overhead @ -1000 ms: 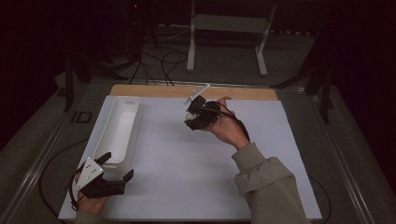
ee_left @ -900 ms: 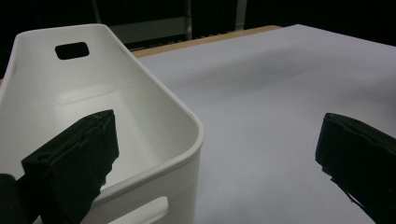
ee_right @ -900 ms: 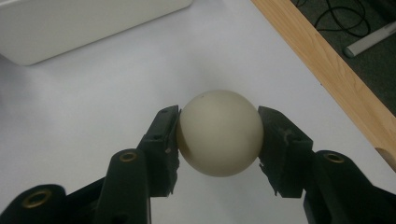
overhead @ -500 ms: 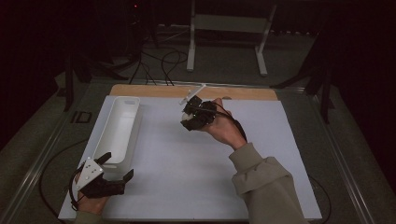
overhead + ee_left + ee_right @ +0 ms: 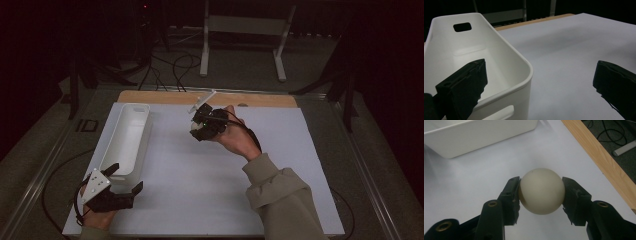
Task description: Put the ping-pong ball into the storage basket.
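The right gripper (image 5: 541, 192) holds a cream ball (image 5: 541, 191), both jaws pressed against its opposite sides, with the ball raised clear of the white table sheet (image 5: 200, 200). Compared with the high view one second ago, the right gripper (image 5: 204, 124) has shifted slightly toward the white bin (image 5: 127, 137), while the grip on the ball is unchanged. This indicates that the pick is complete and the carry toward the bin is under way; the ball is still beside the bin, near its far end, not above its opening. The left gripper (image 5: 120, 181) stays at the near end of the bin with its jaws wide apart and nothing between them: in the left gripper view, one jaw stands over the bin interior (image 5: 474, 57) and the other over the bare sheet, so the jaws straddle the bin's near corner without pressing it. Judged from this layout, the remaining work is to bring the ball over the bin rim and release it; an early release would probably let the ball roll across the sheet.
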The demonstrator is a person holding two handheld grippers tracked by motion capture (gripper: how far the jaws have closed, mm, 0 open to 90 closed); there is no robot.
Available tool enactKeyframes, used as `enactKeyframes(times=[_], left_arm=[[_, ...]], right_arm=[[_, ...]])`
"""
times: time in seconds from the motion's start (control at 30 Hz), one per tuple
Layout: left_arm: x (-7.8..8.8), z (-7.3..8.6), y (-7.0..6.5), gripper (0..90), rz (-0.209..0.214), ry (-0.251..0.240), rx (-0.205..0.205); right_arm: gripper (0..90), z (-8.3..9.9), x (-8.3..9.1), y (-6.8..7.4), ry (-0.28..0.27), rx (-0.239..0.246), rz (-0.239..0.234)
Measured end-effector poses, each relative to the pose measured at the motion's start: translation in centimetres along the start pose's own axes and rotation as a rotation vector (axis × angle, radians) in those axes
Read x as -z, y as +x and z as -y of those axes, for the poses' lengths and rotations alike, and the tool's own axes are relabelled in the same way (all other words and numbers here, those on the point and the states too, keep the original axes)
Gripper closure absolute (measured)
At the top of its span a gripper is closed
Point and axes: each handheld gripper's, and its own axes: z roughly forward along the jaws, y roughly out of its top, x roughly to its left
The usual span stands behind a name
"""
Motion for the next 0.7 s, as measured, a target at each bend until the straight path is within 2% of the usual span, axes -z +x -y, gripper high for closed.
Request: enactKeyframes(times=[0.7], left_arm=[[0.01,0.0,0.0,0.0,0.001,-0.001,0.001]], right_arm=[[50.5,-0.84,-0.42,0.89,-0.006,0.023,-0.016]])
